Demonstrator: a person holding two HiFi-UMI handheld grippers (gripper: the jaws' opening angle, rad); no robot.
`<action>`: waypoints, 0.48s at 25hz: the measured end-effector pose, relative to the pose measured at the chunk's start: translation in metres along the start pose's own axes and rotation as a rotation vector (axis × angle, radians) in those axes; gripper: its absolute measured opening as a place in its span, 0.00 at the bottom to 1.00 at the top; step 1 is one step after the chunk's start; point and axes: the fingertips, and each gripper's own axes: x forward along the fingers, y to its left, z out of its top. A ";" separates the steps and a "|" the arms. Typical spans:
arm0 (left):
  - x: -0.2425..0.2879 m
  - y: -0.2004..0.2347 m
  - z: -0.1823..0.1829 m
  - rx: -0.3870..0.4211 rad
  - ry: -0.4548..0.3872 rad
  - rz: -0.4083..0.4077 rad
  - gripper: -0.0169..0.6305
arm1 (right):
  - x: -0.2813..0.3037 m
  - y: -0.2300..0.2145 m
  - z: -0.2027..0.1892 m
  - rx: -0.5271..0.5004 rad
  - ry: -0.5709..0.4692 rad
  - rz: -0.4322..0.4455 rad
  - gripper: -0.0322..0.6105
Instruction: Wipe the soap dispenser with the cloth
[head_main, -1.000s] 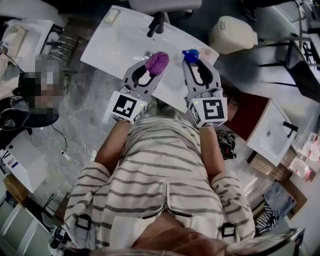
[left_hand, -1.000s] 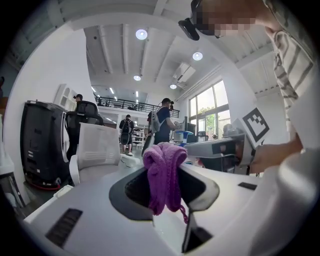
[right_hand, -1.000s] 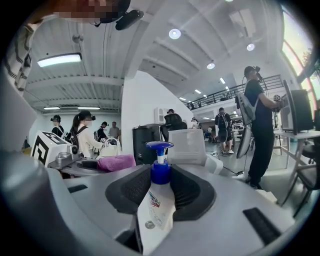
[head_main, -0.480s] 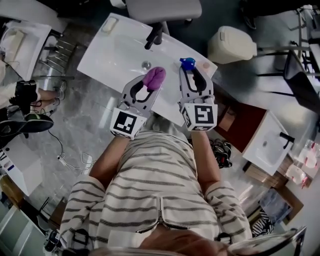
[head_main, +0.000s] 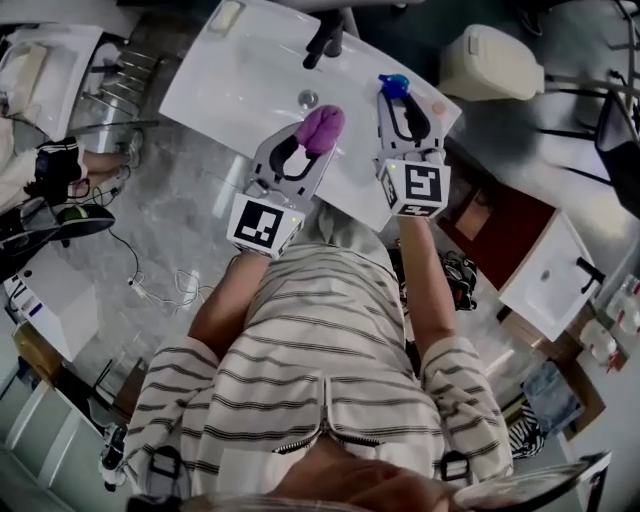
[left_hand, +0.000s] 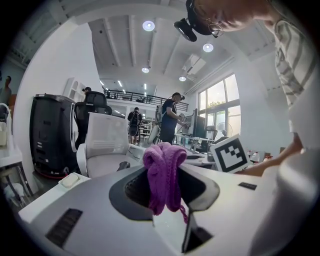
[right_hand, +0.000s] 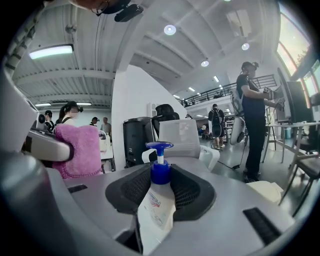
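White washbasin (head_main: 230, 90) fills the head view's far side; over its right end the right gripper (head_main: 401, 101) clamps the soap dispenser (head_main: 394, 86), the left gripper (head_main: 312, 140) beside it pinching a purple cloth (head_main: 322, 124). Left gripper view: cloth bunched between the jaws, soft and limp. Right gripper view: jaws squeeze the dispenser's shoulder; likely light, slick plastic, best held below the pump (right_hand: 159, 146).

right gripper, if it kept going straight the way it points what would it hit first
Beyond the soap dispenser clamped in its jaws, the right gripper seems to have a free line until the white chair straight ahead, though depth is hard to judge.
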 end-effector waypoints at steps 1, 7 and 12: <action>0.000 0.001 -0.001 -0.003 0.006 -0.001 0.23 | 0.004 0.000 -0.004 -0.007 0.004 0.002 0.26; 0.005 0.003 -0.012 -0.017 0.023 -0.005 0.23 | 0.023 -0.007 -0.027 -0.032 0.028 0.001 0.26; 0.011 0.003 -0.019 -0.027 0.032 -0.014 0.23 | 0.037 -0.015 -0.046 -0.050 0.048 0.003 0.26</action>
